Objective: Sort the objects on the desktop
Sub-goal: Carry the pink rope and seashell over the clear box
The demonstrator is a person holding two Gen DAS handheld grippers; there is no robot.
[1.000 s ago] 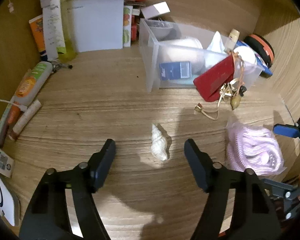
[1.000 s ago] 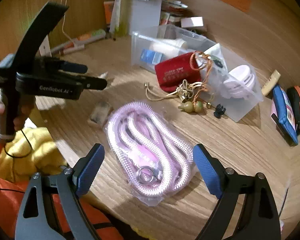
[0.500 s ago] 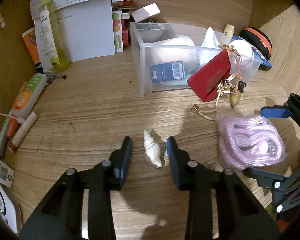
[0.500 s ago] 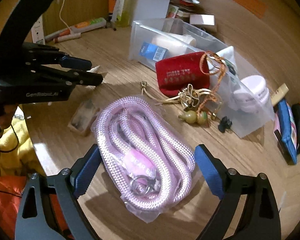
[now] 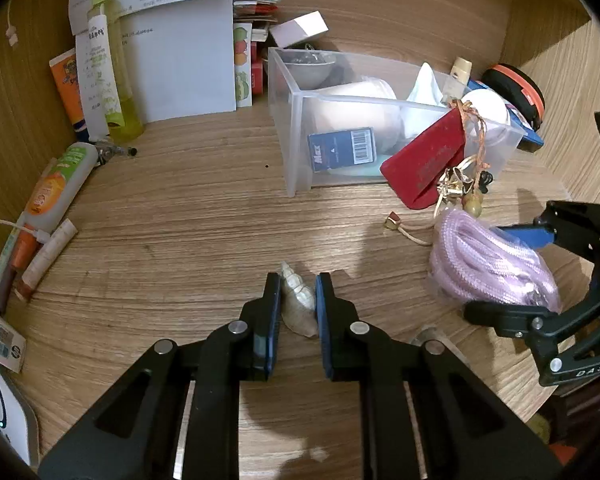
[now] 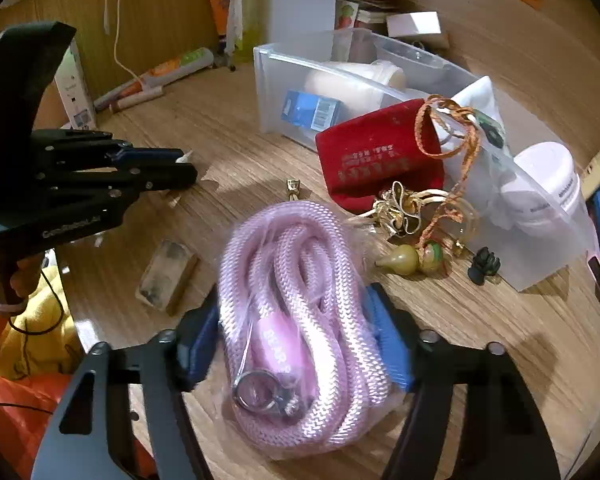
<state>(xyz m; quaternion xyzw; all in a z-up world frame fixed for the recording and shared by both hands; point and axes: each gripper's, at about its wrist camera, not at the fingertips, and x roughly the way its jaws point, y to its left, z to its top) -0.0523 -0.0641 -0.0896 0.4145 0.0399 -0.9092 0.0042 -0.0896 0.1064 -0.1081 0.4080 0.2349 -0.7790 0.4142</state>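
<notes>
- The seashell, a small pale spiral, lies on the desk near its front edge, toward the left of the cleared middle. It looks light, hard and brittle, with a smooth tapering body that could squirt out of a squeeze.
- The left gripper has its fingers narrowed onto the shell's widest part, pads on either flank. That seems the safest hold; the thin tip would likely chip.
- The bagged pink rope sits further right on the desk, short of the clear bin. It looks soft, springy and light, and its plastic wrap is probably slippery.
- The right gripper straddles the middle of the coil, its jaws closing with the bundle between them; the pads appear to touch the bag's sides.
- The wood-grain desk is level and cluttered, enclosed by wooden walls at the back and right, with tubes along the left edge.
</notes>
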